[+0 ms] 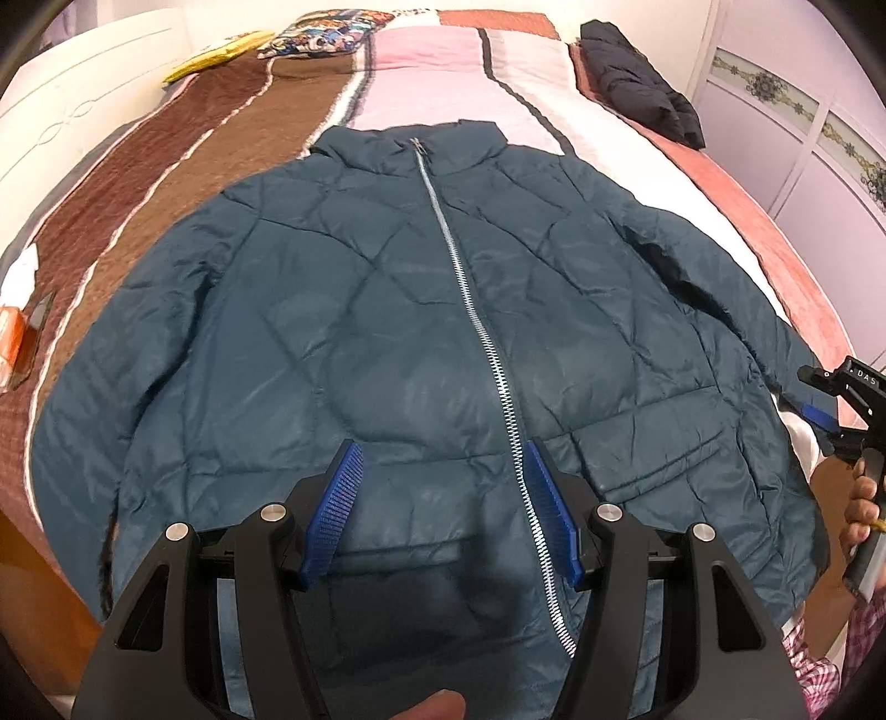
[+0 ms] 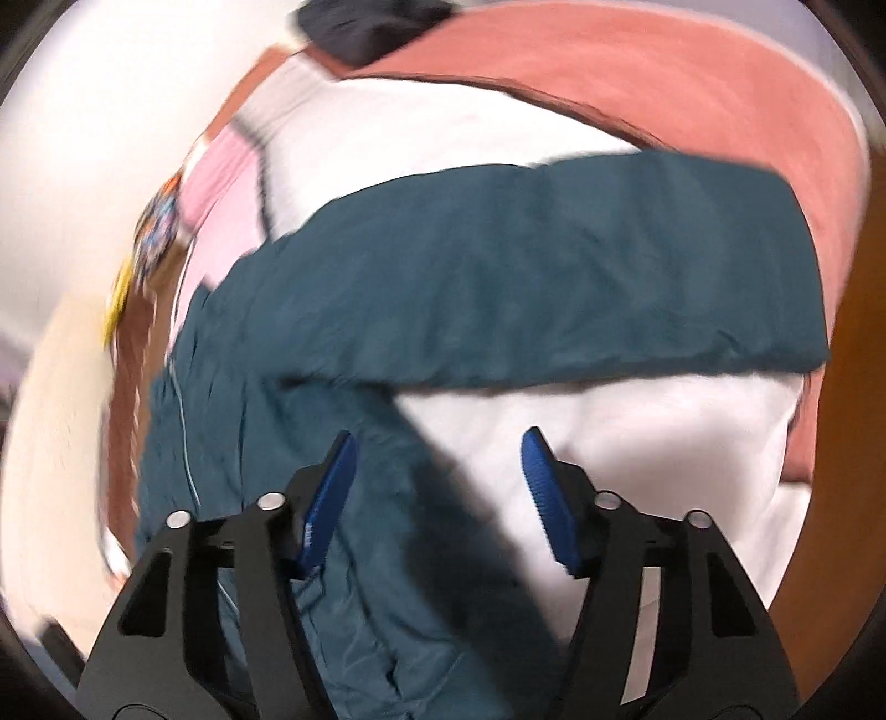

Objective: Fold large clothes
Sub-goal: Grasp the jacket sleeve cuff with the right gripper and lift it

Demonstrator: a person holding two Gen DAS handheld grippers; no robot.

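Bed [image 1: 183, 166] with a striped cover in brown, pink, white and salmon bands; lilac panelled wall at the right of the left wrist view.

Left gripper [image 1: 443, 509]: jaws parted to a moderate gap, blue ribbed pads [image 1: 335, 512] hanging over the lower front of the jacket. Nothing between the pads; contact with the fabric cannot be confirmed. The zip [image 1: 476, 332] passes just inside the right-hand pad.

Right gripper [image 2: 440, 498]: jaws partly open, nothing clamped. View is motion-blurred. It sits over the join of jacket hem and white cover, one pad above teal fabric, the other above bare white cover. In the left wrist view the same tool [image 1: 841, 410] shows at the right frame edge, held in a hand [image 1: 861, 512], near the sleeve cuff; whether it touches the cuff is unclear. Its housing carries white letters reading "DAS".

Teal quilted jacket [image 1: 343, 310]: lies flat, front up, zipped shut. Long axis runs along the bed, hem nearest, collar [image 1: 412, 138] far. Sleeves angle out and down either side; the right sleeve [image 2: 526, 266] crosses the white and salmon bands.

Beyond the collar: a dark puffer garment [image 1: 637, 83] on the far right of the bed, a patterned pillow [image 1: 315, 33] and a yellow item [image 1: 221, 55] at the far left.
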